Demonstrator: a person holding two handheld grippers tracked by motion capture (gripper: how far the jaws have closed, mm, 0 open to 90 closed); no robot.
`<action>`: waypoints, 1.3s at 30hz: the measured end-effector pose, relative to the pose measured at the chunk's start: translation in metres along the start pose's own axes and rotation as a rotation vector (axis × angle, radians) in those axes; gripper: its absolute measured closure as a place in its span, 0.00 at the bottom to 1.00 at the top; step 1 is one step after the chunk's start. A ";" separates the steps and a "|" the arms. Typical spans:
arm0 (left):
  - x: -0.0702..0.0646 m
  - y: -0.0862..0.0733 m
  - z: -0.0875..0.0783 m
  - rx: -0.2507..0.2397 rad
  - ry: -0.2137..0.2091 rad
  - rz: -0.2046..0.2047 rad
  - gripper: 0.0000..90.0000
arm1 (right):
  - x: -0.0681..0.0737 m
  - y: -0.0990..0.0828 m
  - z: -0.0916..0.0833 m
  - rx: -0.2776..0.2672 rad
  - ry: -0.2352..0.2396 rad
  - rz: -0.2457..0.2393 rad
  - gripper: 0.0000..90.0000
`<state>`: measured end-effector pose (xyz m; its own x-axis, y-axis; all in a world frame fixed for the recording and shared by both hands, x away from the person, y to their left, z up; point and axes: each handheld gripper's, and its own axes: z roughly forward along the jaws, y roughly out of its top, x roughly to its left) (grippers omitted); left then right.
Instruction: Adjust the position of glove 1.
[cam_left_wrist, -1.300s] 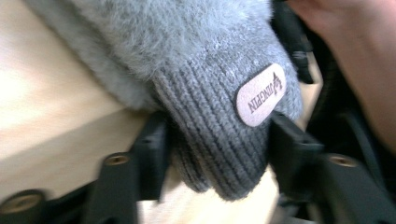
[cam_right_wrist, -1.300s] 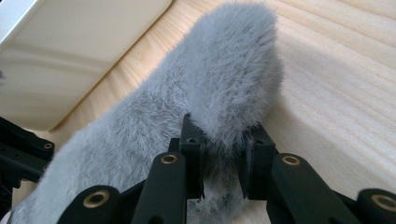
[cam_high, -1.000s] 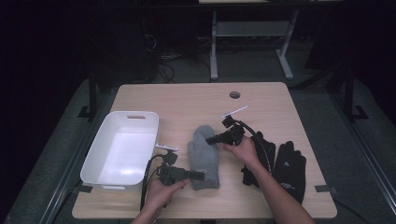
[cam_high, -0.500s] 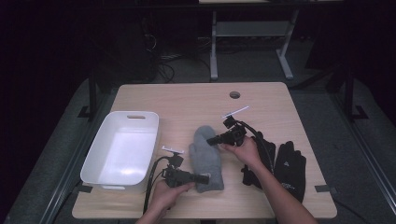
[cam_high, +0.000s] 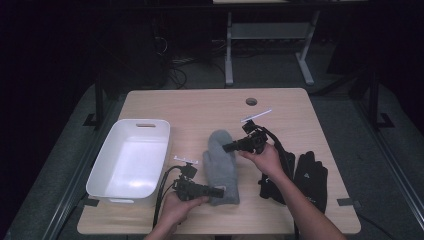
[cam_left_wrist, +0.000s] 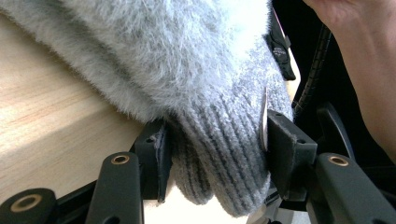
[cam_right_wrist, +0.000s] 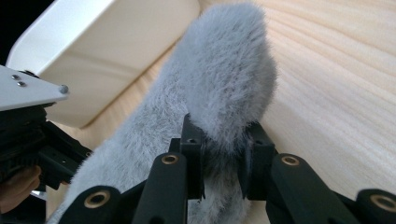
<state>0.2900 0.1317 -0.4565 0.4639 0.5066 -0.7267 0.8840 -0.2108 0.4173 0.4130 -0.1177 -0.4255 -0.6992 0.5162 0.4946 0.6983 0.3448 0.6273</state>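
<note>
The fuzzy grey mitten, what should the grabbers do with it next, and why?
Probably lift it together, toward the white bin. The left gripper pinches the grey mitten by its cuff, the right gripper its fuzzy end, so both ends look held.

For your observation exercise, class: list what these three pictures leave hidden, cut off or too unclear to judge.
- High view: the black gloves are partly covered by the person's right forearm; how many cannot be told.
- Left gripper view: the grey mitten runs past the top edge; its ribbed cuff hides the table beneath.
- Right gripper view: the white bin is cut off, its inside unseen.
</note>
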 end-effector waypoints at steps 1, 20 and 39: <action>-0.002 0.001 -0.002 0.003 0.008 0.010 0.52 | 0.001 0.001 -0.002 -0.007 0.003 0.006 0.83; -0.026 0.011 -0.039 -0.049 0.037 0.082 0.52 | 0.023 0.027 -0.025 -0.098 0.079 0.022 0.83; -0.041 0.019 -0.092 -0.100 0.082 0.130 0.52 | 0.053 0.066 -0.030 -0.141 0.139 0.019 0.82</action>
<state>0.2825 0.1837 -0.3683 0.5640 0.5477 -0.6180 0.8048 -0.1969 0.5600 0.4173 -0.0914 -0.3400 -0.7075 0.4051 0.5790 0.6898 0.2179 0.6904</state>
